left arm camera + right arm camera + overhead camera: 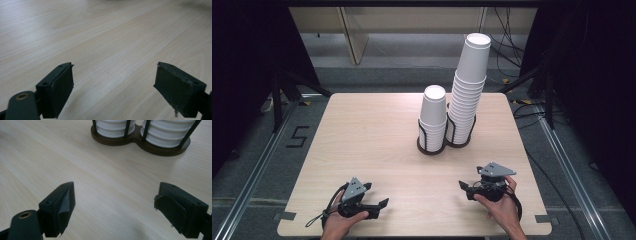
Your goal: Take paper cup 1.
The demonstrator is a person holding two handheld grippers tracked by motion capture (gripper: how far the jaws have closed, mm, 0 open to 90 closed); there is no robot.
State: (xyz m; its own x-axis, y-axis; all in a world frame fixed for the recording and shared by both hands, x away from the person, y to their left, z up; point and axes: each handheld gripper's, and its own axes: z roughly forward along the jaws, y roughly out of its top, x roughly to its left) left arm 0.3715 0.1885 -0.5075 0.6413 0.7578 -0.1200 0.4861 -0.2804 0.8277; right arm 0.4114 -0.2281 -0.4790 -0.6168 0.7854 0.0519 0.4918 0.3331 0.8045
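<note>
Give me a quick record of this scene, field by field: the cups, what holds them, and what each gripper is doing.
short cup stack: upright, left side of holder
tall cup stack: upright, right side of holder, leans slightly
holder: dark double base with wire uprights, mid-table
table: light wood
left gripper: jaws open, holds nothing, near front edge
right gripper: jaws open, holds nothing, facing the holder

Both black grippers, left gripper (374, 204) and right gripper (466, 187), carry grey 3-cornered plates and trailing black cables
</note>
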